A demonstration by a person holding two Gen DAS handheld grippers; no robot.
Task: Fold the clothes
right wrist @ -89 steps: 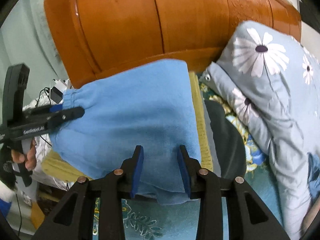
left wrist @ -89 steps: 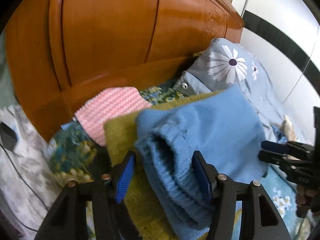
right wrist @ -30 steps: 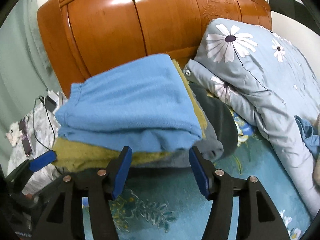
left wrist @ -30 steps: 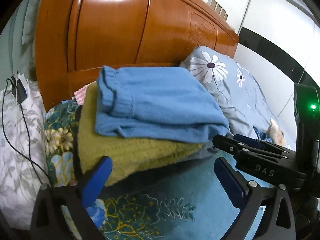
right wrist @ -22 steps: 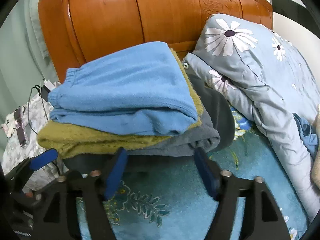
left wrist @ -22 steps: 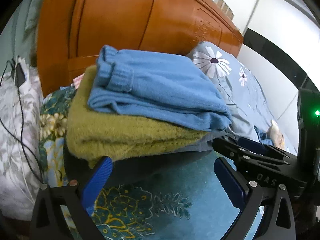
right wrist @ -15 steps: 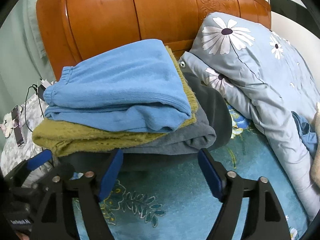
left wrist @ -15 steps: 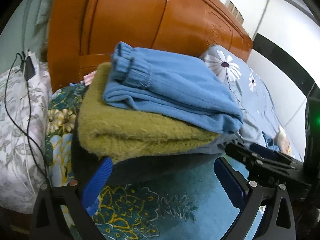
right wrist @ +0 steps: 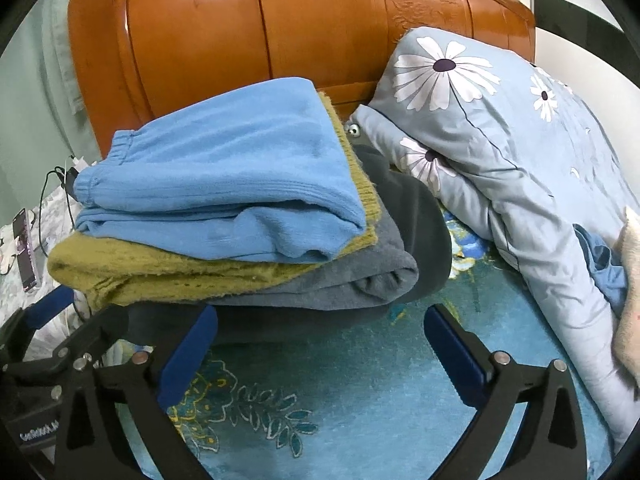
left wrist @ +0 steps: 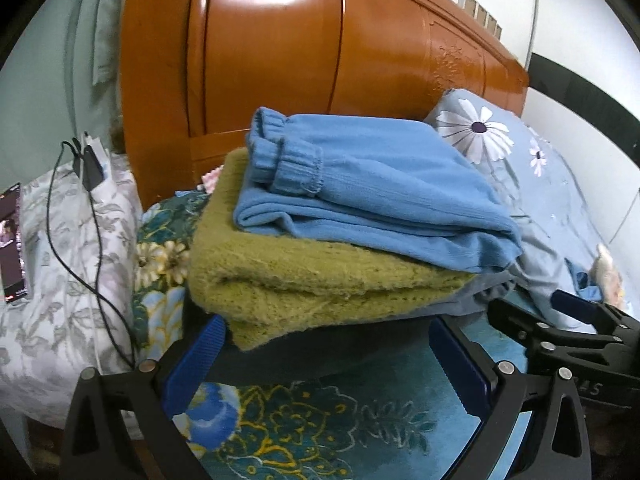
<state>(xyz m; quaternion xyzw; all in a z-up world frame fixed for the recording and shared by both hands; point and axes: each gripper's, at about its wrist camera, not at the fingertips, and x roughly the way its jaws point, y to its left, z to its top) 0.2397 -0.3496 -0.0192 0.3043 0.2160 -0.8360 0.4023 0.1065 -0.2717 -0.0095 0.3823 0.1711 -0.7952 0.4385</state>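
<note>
A folded light blue garment [left wrist: 376,188] [right wrist: 224,184] lies on top of a stack, over an olive-green knit [left wrist: 288,280] [right wrist: 160,272], a grey garment [right wrist: 360,276] and a dark one [right wrist: 416,216] at the bottom. The stack rests on the teal floral bed sheet [left wrist: 304,428] [right wrist: 320,400] before the headboard. My left gripper [left wrist: 328,360] is open and empty, just in front of the stack. My right gripper [right wrist: 320,344] is open and empty, also just in front. Each gripper shows in the other's view, the right one [left wrist: 560,332] and the left one [right wrist: 48,340].
An orange wooden headboard [left wrist: 320,68] stands behind the stack. A blue daisy-print duvet [right wrist: 500,128] lies to the right. At the left is a floral-covered stand [left wrist: 60,260] with a phone [left wrist: 10,240] and a black cable [left wrist: 72,220]. A pink knit [left wrist: 210,176] peeks out behind the stack.
Both grippers let go of the blue garment, opened wide and drew back and down from the stack. The blue garment now rests on the pile.
</note>
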